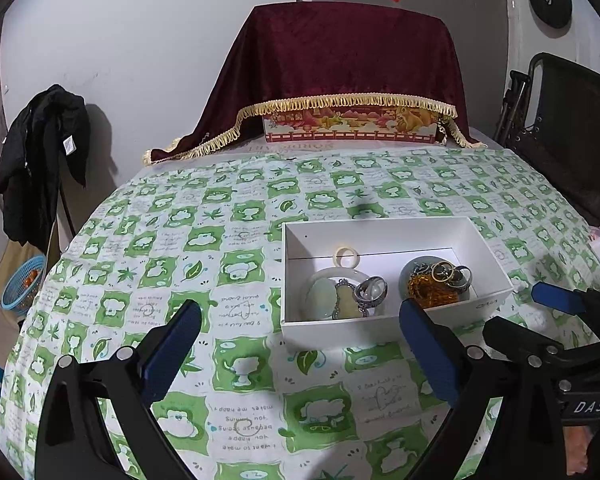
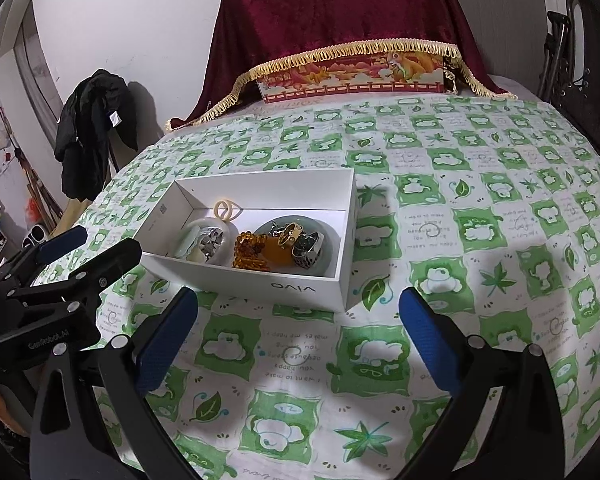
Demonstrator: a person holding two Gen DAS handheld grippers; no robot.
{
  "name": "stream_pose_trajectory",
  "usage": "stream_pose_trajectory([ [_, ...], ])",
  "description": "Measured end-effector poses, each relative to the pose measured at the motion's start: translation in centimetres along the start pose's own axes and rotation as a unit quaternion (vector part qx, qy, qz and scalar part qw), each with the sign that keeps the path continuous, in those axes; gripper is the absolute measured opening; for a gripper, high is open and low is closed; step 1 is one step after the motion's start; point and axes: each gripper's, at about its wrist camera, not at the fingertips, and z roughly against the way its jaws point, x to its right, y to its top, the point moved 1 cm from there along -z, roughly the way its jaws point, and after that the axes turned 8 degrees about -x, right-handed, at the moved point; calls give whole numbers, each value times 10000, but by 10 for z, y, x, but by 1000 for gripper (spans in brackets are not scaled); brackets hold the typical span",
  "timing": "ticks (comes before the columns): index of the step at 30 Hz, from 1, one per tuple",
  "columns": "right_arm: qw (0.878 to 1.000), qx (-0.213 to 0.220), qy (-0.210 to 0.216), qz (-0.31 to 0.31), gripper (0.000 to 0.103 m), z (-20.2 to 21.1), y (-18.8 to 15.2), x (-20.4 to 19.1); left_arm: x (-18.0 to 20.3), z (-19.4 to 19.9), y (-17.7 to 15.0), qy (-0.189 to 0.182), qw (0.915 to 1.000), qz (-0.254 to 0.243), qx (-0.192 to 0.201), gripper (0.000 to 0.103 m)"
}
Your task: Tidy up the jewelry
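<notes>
Both claws, left [image 1: 300, 344] & right [image 2: 298, 340], spread wide, empty, near white box [image 1: 380, 332] w/ jewelry [image 1: 356, 292]

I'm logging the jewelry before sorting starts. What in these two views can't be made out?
- Object under the maroon cloth: both views, draped; only a printed box front shows.
- Pieces inside the white box: overlapping in two heaps; exact count unclear.
- Amber beads: left wrist view, partly behind the left gripper's finger.
- Blue basket contents: left wrist view, too small at the edge.
</notes>
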Motion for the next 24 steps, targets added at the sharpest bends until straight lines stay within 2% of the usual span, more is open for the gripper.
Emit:
stream_pose_trajectory([
  [5,10000,-8,-24,39,98,-1,0,-2,4,1,-1,5,10000,-89,4,100],
  [11,10000,-9,-22,40,98,-1,0,-1,8,5,-3,215,9995,-187,159,100],
  [24,10000,2,-20,39,98,0,0,-2,4,2,-2,208,9997,-108,117,100],
])
